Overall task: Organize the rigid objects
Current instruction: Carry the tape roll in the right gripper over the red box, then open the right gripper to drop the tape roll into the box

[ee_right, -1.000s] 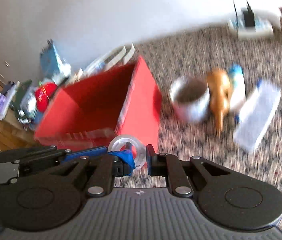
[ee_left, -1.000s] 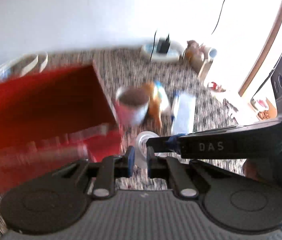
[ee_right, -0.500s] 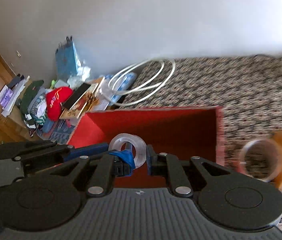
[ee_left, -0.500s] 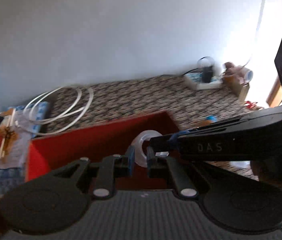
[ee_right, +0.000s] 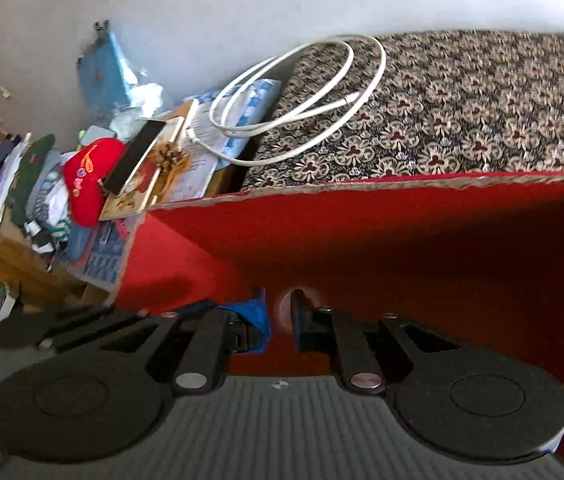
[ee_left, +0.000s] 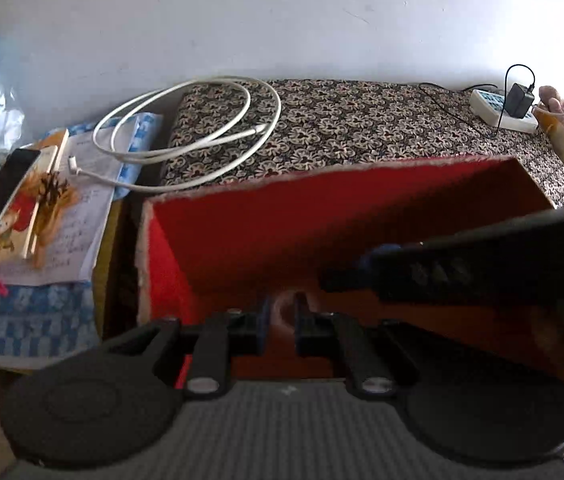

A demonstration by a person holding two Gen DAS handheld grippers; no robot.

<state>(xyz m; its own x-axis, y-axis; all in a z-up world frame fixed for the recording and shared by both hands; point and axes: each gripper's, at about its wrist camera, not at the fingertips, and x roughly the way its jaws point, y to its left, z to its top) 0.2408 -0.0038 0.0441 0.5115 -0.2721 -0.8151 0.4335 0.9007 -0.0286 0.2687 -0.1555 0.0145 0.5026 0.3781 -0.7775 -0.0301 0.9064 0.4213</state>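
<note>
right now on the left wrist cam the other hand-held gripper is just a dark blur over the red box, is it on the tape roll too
observer: yes. In the right wrist view the right hand-held gripper is closed on the tape roll, with one finger through its hole.
operator: anything in the box under that blur
observer: the part of the red box floor that shows there looks bare, though it is in deep shadow.
operator: whats left of the box past the red thing
observer: the red thing is a heart-shaped cushion. Beyond it lies a pile of clothes.
</note>
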